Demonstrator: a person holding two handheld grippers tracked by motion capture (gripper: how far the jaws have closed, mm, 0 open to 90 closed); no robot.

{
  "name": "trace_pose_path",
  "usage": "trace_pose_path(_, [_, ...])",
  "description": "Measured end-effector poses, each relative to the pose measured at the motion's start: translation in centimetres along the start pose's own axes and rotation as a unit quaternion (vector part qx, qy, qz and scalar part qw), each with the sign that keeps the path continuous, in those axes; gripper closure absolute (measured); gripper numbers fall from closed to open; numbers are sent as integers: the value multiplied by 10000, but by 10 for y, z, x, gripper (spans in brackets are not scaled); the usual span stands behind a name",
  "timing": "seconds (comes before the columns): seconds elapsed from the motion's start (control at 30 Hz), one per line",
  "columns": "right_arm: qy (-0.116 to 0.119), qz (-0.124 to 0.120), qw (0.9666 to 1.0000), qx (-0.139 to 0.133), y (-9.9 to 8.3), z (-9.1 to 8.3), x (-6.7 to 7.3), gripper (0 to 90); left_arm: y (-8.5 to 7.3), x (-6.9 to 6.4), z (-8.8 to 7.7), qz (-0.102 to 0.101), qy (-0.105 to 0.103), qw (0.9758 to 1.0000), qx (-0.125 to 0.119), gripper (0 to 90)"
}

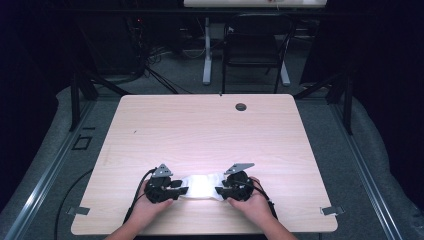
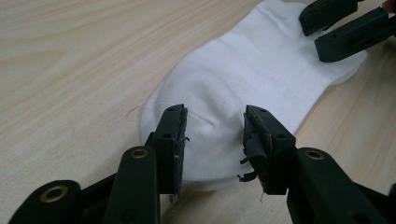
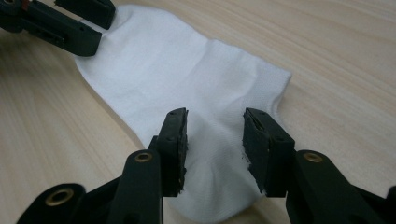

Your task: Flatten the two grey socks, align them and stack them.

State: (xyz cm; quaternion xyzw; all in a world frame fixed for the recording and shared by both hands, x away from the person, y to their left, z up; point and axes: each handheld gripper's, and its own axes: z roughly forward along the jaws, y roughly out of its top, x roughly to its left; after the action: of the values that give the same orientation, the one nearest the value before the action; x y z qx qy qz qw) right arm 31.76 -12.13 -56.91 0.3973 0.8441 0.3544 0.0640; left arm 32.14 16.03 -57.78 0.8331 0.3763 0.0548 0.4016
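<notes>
A white sock (image 1: 200, 186) lies flat on the wooden table (image 1: 200, 130) near its front edge, between my two hands. My left gripper (image 1: 181, 190) stands at the sock's left end. In the left gripper view its jaws (image 2: 215, 135) are apart over the sock (image 2: 243, 70), with the cloth lying flat between them, not pinched. My right gripper (image 1: 220, 191) is at the sock's right end. Its jaws (image 3: 215, 135) are apart as well, straddling the sock (image 3: 187, 70). Each gripper view shows the other gripper at the sock's far end: right gripper (image 2: 343, 28), left gripper (image 3: 58, 23).
A round dark grommet hole (image 1: 241, 106) sits near the table's far edge. Beyond the table stand a black chair (image 1: 255, 45) and a white desk leg (image 1: 207, 50). A black cable (image 1: 135, 195) trails off the front edge from the left gripper.
</notes>
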Motion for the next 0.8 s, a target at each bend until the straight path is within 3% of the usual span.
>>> trace_pose_path(0.2, [-42, 159, 9999, -52, 8, 6, -5, 599, 4, 5, 3, -38, 87, 10000, -14, 589])
trace_pose_path(0.67, [-24, 262, 9995, -149, 14, 12, -11, 598, 7, 13, 5, -112, 144, 9998, -115, 588])
trace_pose_path(0.8, [-47, 304, 9992, -243, 14, 9, -10, 577, 8, 12, 0, -166, 162, 9995, -209, 550])
